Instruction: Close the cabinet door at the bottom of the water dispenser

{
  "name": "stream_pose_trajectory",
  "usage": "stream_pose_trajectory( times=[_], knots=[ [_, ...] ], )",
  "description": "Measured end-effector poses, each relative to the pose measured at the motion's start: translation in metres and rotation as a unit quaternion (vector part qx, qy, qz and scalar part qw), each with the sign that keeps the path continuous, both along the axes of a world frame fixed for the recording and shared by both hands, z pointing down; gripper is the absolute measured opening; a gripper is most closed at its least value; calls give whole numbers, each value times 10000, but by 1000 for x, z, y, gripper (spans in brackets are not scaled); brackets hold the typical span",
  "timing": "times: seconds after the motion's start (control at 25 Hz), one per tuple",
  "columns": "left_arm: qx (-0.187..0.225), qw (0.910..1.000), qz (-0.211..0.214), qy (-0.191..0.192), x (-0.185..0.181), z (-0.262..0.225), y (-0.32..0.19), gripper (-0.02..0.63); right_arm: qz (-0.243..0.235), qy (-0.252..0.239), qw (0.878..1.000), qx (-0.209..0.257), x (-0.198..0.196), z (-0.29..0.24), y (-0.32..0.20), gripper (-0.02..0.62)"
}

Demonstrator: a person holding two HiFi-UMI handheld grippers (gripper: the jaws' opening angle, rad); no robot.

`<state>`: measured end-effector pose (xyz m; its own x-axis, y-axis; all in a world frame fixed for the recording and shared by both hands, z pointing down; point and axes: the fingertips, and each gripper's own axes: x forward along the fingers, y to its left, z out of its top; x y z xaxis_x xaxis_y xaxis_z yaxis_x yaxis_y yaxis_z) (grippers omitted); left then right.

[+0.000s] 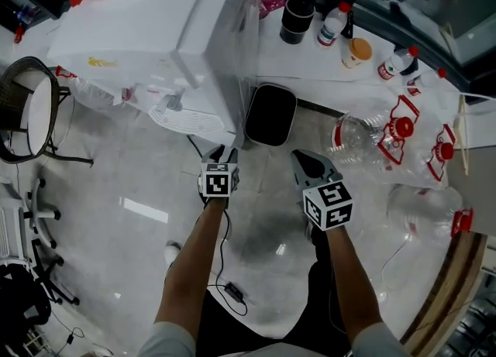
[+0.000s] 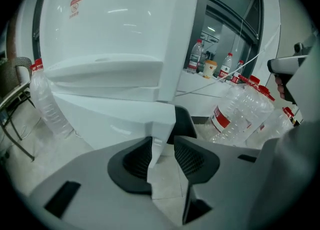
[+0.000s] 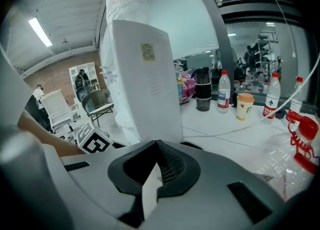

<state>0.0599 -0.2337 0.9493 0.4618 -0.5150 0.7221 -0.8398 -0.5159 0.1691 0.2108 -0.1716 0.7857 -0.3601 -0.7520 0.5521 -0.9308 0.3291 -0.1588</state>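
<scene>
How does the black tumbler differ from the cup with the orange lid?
The black tumbler is dark throughout; the cup is pale with an orange lid. The tumbler is taller and stands nearer the water dispenser than the cup. Both stand upright on the ledge.

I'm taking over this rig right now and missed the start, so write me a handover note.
Left gripper: fingers apart. What looks like the cabinet door, a thin white strip seen edge-on, stands between them, not clamped.
Right gripper: fingers together, empty, held beside the water dispenser.
Done: the left gripper is at the door's edge, near the dispenser's base.
Left: swing the door shut, probably by pushing it. It does not look closed yet.
</scene>
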Motion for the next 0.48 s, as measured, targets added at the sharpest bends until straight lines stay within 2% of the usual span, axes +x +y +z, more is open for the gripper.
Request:
stream_pose_trajectory(
  times=[0.24, 0.48],
  knots=[
    [121, 9995, -276, 109, 14, 7, -24, 152, 153, 167, 9997, 67, 22, 2, -1, 28],
    [-30, 9987, -426, 276, 16, 1, -31, 132, 142, 335, 9993, 44, 33, 0, 2, 28]
  ],
)
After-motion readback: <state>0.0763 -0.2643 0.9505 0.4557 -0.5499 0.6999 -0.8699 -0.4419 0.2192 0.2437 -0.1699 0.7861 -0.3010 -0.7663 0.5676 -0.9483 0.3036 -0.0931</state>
